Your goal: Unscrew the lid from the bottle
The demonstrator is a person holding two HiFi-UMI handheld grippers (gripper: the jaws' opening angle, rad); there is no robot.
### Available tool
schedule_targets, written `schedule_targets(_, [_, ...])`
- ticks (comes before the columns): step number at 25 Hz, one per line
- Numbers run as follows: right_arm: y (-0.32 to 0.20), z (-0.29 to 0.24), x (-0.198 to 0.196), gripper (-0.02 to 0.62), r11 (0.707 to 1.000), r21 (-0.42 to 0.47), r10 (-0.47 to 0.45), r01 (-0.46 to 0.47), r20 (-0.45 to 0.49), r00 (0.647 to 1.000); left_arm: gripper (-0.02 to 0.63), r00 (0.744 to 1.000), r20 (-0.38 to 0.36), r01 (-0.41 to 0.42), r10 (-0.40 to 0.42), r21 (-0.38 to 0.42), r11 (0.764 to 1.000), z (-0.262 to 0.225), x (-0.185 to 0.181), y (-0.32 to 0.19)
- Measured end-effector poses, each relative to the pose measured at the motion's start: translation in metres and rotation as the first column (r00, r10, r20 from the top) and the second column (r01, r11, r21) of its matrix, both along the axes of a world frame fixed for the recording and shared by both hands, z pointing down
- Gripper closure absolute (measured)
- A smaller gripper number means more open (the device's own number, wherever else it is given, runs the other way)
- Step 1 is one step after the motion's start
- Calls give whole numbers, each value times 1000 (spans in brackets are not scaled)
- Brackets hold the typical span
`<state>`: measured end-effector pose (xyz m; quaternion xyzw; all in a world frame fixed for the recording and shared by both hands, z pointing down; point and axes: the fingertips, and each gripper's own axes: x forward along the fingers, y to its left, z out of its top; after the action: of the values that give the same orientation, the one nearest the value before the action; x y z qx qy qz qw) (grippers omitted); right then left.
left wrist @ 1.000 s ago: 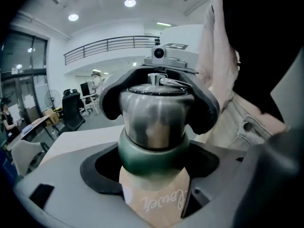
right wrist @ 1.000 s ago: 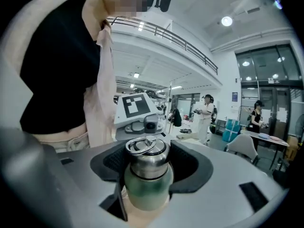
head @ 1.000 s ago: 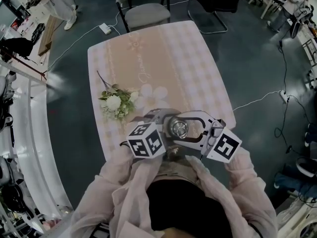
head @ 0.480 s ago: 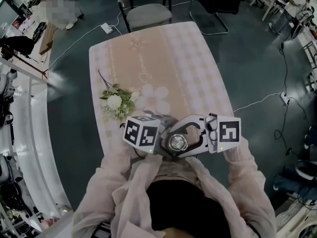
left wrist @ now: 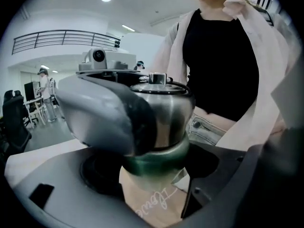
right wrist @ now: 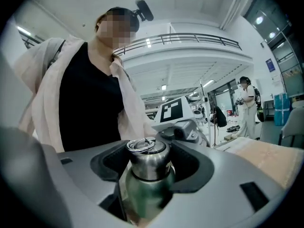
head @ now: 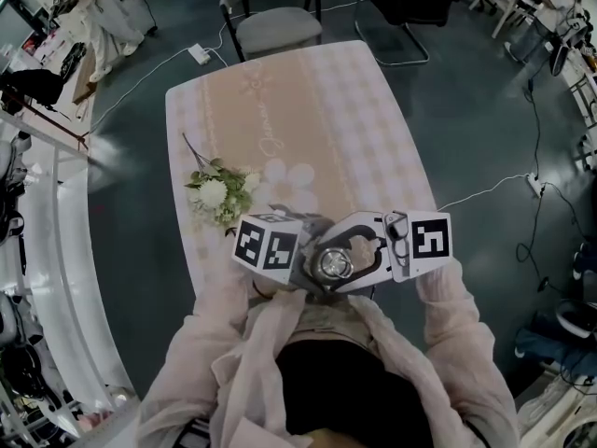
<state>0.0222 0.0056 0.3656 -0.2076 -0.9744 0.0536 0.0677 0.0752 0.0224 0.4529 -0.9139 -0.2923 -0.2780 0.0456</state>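
A green bottle [right wrist: 142, 194] with a steel lid [head: 334, 264] is held up over the near edge of the table [head: 308, 110], close to the person's body. My left gripper [head: 312, 269] comes in from the left and is shut on the bottle's green shoulder [left wrist: 156, 163], just under the lid [left wrist: 161, 108]. My right gripper [head: 353, 250] reaches in from the right, its jaws standing open around the lid [right wrist: 148, 158] with dark gaps on both sides. One of its grey fingers [left wrist: 99, 113] hides the lid's left side in the left gripper view.
A bunch of white flowers [head: 219, 194] lies on the table's left side. A grey chair [head: 275, 21] and a black chair [head: 410, 7] stand beyond the far edge. Cables and a power strip [head: 197, 54] lie on the floor. A person [right wrist: 248, 103] stands far off.
Both grippers and the bottle have shifted a little toward the person and turned, so the marker cubes now face more upward. Over the last half second almost nothing moved.
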Motion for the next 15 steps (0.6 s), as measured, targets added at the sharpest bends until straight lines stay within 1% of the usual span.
schedule_targets(3, [-17, -12, -1, 304, 993, -53, 110, -106, 77, 991, 206, 997, -11, 77, -77, 6, 997, -1, -2, -13])
schedule_targets(5, [-35, -22, 0, 264, 977, -58, 213, -207, 130, 968, 206, 985, -2, 171, -171, 20, 985, 3, -4, -29])
schedule_targets(6, [-46, -25, 2, 249, 962, -55, 274, -268, 147, 950, 206, 972, 5, 234, -235, 27, 972, 6, -5, -39])
schedule_targets(7, [-57, -27, 4, 245, 941, -46, 339, -336, 159, 927, 206, 953, 15, 303, -304, 32, 952, 11, -6, -50])
schedule_targets(8, [-67, -26, 8, 245, 913, -34, 406, -407, 165, 899, 206, 928, 25, 370, -371, 36, 928, 15, -8, -61])
schedule_targets(9, [-78, -23, 12, 247, 880, -24, 471, -474, 168, 866, 206, 900, 32, 434, -435, 39, 900, 18, -10, -70])
schedule_targets(10, [-86, -21, 16, 249, 845, -24, 530, -534, 171, 831, 206, 867, 33, 496, -497, 38, 867, 20, -12, -79])
schedule_targets(11, [-93, -18, 19, 250, 811, -37, 581, -584, 173, 796, 206, 827, 33, 561, -561, 32, 828, 21, -14, -88])
schedule_targets(13, [-103, -13, 24, 258, 745, -73, 664, -663, 166, 729, 206, 728, 43, 684, -684, 26, 729, 27, -21, -106])
schedule_targets(15, [-110, -4, 25, 270, 680, -71, 732, -730, 137, 668, 206, 628, 45, 775, -777, 57, 630, 32, -30, -120])
